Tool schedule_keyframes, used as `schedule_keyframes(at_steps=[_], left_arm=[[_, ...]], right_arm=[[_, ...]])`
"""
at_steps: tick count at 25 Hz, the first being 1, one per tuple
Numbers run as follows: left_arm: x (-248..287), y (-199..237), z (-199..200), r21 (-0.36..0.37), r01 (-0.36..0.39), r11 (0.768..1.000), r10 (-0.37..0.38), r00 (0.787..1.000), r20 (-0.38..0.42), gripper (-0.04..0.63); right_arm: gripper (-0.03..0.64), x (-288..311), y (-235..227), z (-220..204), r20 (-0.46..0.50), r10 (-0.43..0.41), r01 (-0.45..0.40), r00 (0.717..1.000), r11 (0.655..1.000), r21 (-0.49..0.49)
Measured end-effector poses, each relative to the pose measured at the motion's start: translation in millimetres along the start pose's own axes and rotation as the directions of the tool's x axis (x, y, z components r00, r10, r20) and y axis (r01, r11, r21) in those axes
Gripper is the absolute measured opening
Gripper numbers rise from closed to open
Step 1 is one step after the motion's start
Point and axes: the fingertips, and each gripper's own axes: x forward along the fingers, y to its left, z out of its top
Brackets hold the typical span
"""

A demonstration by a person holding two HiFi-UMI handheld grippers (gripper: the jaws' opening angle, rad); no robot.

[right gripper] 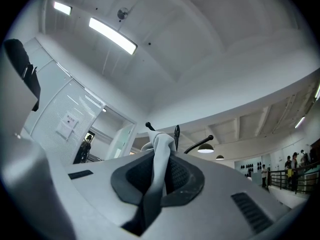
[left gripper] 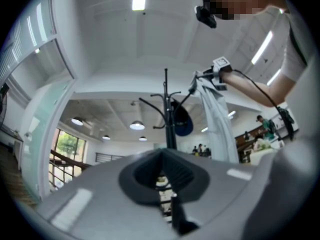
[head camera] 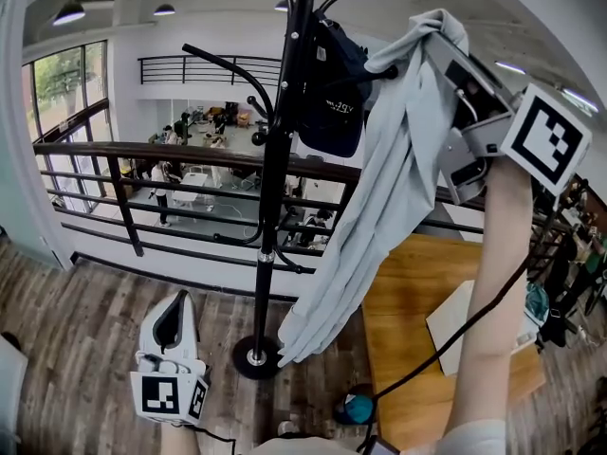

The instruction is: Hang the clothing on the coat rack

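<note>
**Right gripper** (right gripper: 159,178): The jaws are clamped on a fold of a light grey garment (right gripper: 161,151). The cloth rises between the pads and fills the gap. In the head view the fabric wraps over the fingertips, so only the gripper's body and marker cube show there. The gripper is held high, to the right of the black coat rack (head camera: 273,178), level with its upper hooks.

**Garment:** It hangs from the gripper in one long drape, and its lower end is near the rack's round base (head camera: 256,358). No view settles whether any part lies over a hook. The right gripper view alone shows three hook tips (right gripper: 176,132) just beyond the pinched fold.

**Left gripper** (left gripper: 165,186): The jaws are together with nothing between them. It is held low, left of the rack's base, and looks up at the rack. The head view shows only its back and marker cube.

**Surroundings:** A dark navy cap (head camera: 332,93) hangs at the rack's upper right, between the pole and the garment. Its white print is too small to read. The left gripper view alone shows the full outstretched arm that carries the garment. A black railing (head camera: 190,154) stands behind the rack. A wooden table (head camera: 408,282) stands right of the base, cut off by the frame edge and partly hidden by the forearm (head camera: 493,282).
</note>
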Motion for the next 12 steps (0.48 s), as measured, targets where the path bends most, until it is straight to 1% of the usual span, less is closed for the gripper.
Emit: schedule_keyframes(at_steps=[4,7,10,12], left_arm=[[0.2,-0.8,0.6,0.001,0.002,1.000,-0.002,1.000,0.006,0.009],[0.5,-0.1,1.7,-0.001,0.000,1.000,0.001,1.000,0.007,0.009],[-0.9,-1.7,3.6,-0.001,0.002,1.000,-0.002,1.000,0.007,0.009],[-2.9,-3.6,4.1,0.001,0.004,1.000,-0.004,1.000,0.006,0.009]], right_arm=[[0.015,-2.1,2.2,1.5,0.000,0.015,-0.015,1.000,1.000,0.016],[0.015,0.0,12.7,-0.4,-0.010,0.062,-0.061,0.998,0.998,0.026],[0.015,5.2,22.3,-11.7,-0.042,0.088,-0.087,0.995,0.996,0.022],[0.015,6.7,23.1,-22.8,-0.063,0.085,-0.083,0.994,0.996,0.033]])
